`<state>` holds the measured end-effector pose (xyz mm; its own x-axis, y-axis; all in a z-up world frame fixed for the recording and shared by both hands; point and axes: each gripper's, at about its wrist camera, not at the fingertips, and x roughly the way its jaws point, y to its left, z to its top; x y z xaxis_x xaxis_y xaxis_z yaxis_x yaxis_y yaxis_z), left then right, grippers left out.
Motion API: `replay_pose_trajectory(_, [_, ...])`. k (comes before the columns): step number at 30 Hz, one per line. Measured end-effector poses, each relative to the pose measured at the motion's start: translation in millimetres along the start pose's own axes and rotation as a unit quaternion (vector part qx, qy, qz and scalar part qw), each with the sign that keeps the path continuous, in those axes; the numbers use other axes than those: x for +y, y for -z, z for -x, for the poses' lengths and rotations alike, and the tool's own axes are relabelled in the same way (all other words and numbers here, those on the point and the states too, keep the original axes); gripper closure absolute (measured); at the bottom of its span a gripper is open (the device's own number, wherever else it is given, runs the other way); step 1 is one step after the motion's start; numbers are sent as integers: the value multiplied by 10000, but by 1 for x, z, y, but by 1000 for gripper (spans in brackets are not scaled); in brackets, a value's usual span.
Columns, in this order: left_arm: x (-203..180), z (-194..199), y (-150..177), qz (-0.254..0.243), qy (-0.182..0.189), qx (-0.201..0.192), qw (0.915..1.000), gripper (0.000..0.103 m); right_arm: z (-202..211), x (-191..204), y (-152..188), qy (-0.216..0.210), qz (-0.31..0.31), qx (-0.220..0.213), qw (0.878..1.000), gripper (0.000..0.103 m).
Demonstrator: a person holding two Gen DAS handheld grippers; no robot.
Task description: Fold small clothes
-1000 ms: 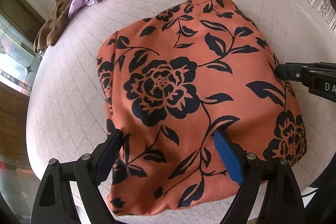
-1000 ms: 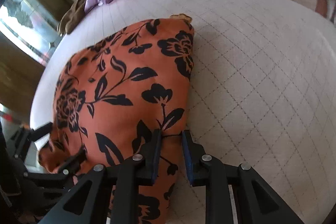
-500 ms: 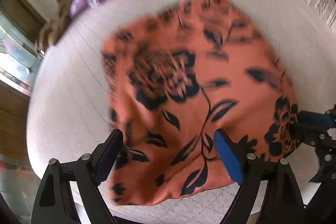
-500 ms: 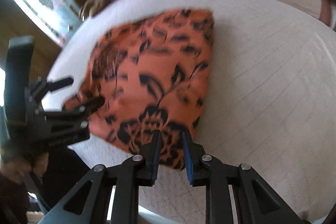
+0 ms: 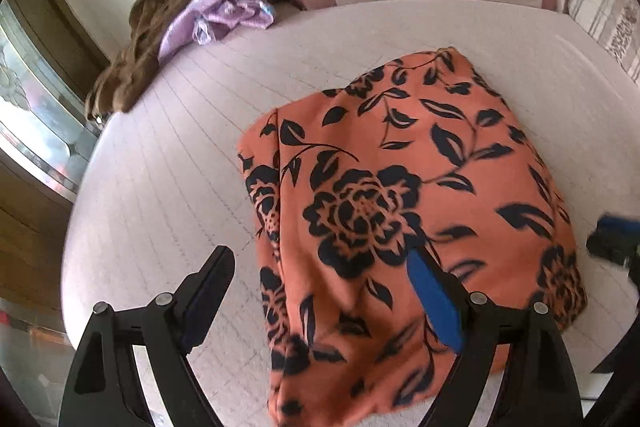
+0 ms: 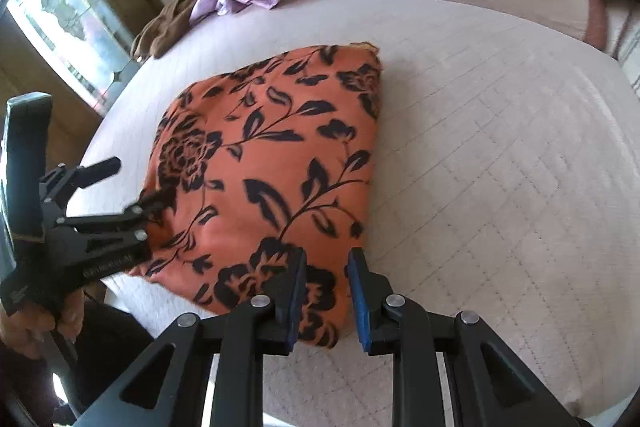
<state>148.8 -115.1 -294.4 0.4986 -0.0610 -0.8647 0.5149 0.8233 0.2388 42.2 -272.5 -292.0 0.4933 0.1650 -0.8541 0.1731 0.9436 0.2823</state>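
The orange floral garment lies folded into a compact, roughly square packet on the quilted bed, so this piece looks close to finished; only a last tidy of its near edge seems left. The left tongs stand wide open, gripping nothing, one finger over bare bed and the other over the cloth's near left part. The right tongs are parted by a narrow gap at the packet's near right corner, with no cloth visibly pinched between them. Far beyond both tongs, a crumpled lilac garment and a brown garment wait unfolded, apparently next.
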Motion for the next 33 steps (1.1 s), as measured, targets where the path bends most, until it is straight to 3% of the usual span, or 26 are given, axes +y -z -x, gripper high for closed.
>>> replay_pose_trajectory(3, [-5, -30, -3, -68, 55, 320, 9994, 15, -16, -3, 6, 53, -104, 265, 9996, 78])
replay_pose_trajectory(5, [-10, -35, -2, -145, 42, 220, 9996, 14, -37, -3, 14, 70, -122, 508, 9986, 78])
replay_pose_trajectory(10, [5, -23, -3, 131, 257, 73, 9996, 14, -29, -7, 5, -72, -258, 374, 9989, 78])
replay_pose_trajectory(18, [40, 1, 3, 544, 125, -335, 9979, 14, -15, 12, -50, 41, -83, -231, 9997, 77])
replay_pose_trajectory(23, [53, 0, 2, 674, 120, -420, 9968, 14, -30, 31, -73, 62, -55, -190, 9998, 77])
replay_pose_trajectory(25, [58, -4, 2, 725, 134, -428, 9964, 14, -44, 39, -76, 108, -16, -30, 9999, 70])
replay_pose_trajectory(27, [63, -10, 2, 795, 162, -393, 9959, 14, -63, 42, -78, 177, -26, 211, 9996, 54])
replay_pose_trajectory(28, [66, -13, 2, 815, 151, -388, 9958, 14, -68, 45, -78, 195, 13, 211, 9996, 43])
replay_pose_trajectory(29, [66, -15, 3, 827, 129, -389, 9957, 14, -70, 49, -77, 204, 106, 183, 9996, 39])
replay_pose_trajectory(33, [74, -23, 6, 955, 204, -374, 9945, 14, -64, 58, -76, 348, 321, 138, 9988, 39])
